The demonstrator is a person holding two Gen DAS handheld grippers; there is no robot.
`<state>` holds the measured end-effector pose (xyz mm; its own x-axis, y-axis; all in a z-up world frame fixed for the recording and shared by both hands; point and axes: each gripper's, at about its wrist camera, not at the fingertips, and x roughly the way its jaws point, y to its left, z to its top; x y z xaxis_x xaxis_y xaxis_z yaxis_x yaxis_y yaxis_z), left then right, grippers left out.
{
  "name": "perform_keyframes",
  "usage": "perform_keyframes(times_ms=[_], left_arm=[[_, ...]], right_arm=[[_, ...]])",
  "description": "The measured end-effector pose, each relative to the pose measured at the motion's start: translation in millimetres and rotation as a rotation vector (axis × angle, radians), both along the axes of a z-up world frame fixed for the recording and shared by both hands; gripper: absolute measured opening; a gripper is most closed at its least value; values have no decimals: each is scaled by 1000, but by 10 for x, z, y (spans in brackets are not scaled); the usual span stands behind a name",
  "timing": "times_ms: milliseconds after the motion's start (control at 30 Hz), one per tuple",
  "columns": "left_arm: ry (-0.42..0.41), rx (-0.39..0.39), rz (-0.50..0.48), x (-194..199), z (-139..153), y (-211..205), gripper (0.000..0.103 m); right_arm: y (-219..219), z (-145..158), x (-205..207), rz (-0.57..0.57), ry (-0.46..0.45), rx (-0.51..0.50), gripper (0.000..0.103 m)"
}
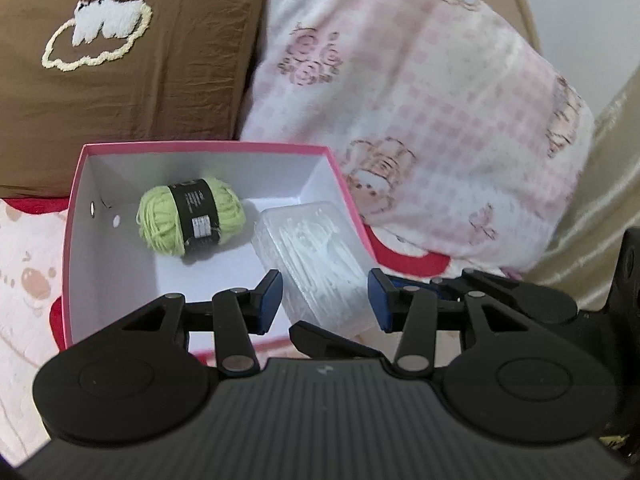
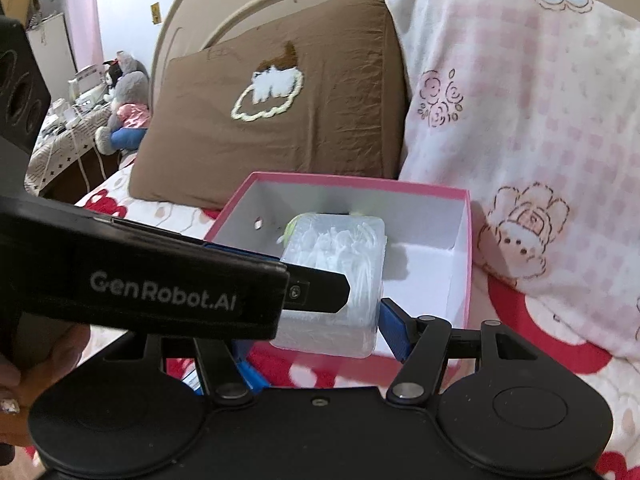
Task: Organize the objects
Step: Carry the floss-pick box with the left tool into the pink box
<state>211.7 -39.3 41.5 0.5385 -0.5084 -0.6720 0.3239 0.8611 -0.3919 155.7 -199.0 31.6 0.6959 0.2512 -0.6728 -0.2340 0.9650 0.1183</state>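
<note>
A clear plastic box of white sticks (image 1: pixel 316 256) (image 2: pixel 340 256) hangs just above a pink cardboard box (image 1: pixel 200 145) (image 2: pixel 340 178) with a white inside. My left gripper (image 1: pixel 324 300) has a blue pad against each side of the clear box's near end. My right gripper (image 2: pixel 320 344) comes in from the other side. Its right pad touches the clear box, and its left pad is mostly hidden behind the left gripper's finger (image 2: pixel 320 290). A ball of green yarn (image 1: pixel 160 216) with a black label lies on the pink box's floor. In the right wrist view the clear box hides nearly all of it.
The pink box sits on a bedspread (image 2: pixel 540 340) with red prints. Behind it lean a brown pillow (image 1: pixel 140 80) (image 2: pixel 280 128) and a pink checked quilt (image 1: pixel 420 100) (image 2: pixel 520 120). A plush toy (image 2: pixel 128 116) and a cluttered side table stand far left. A hand (image 2: pixel 24 372) holds the left gripper.
</note>
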Motion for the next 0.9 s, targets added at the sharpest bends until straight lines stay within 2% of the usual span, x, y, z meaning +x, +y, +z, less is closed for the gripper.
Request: perform_keyframes(times_ms=[167, 300, 533, 733, 900], left_arm=[[46, -49, 21, 356, -209, 21, 44], [73, -71, 34, 609, -401, 21, 43], [180, -127, 42, 1068, -809, -59, 43], [248, -151, 46, 1316, -1060, -120, 43], [283, -164, 76, 1431, -1166, -80, 43]], right_arm=[[-149, -179, 315, 23, -2, 45, 67], [-142, -314, 543, 26, -5, -2, 67], [-74, -610, 844, -40, 4, -118, 67], [-80, -827, 1094, -102, 61, -172, 67], [20, -908, 1228, -90, 92, -254, 67]])
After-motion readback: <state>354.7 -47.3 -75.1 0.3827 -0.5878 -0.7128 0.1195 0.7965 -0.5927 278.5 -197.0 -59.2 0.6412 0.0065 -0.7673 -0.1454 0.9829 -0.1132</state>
